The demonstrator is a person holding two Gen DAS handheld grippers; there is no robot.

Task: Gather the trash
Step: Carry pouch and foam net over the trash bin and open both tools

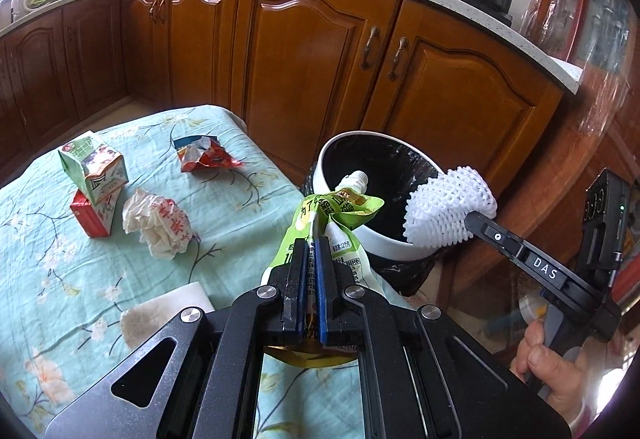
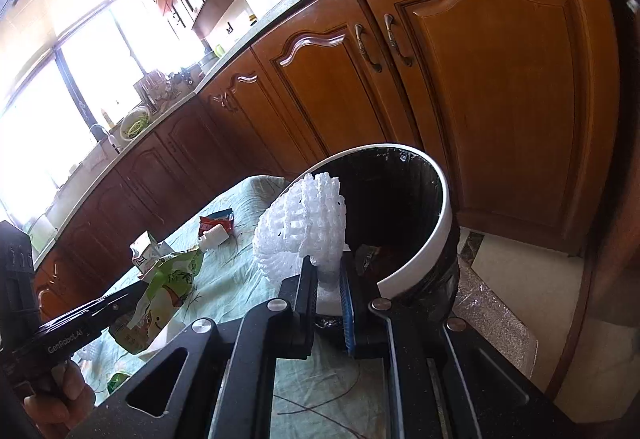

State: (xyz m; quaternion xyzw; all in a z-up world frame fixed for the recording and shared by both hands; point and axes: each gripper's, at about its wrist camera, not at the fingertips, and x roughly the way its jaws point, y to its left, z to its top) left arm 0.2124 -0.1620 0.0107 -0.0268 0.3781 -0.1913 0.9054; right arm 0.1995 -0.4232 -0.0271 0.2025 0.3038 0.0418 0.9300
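With the left gripper (image 1: 311, 251) pinching a green spouted pouch (image 1: 332, 223) and the right gripper (image 2: 329, 279) clamping a white foam fruit net (image 2: 300, 223), both are hovering at the bin's rim (image 1: 384, 245), so either piece, being light, risks dropping outside the bin.

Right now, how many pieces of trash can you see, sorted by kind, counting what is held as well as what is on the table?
Cartons: 2, one green and white, one red
Crumpled paper wrapper: 1
Red snack wrapper: 1
Green spouted pouch, held: 1
White foam net, held: 1
Total: 6
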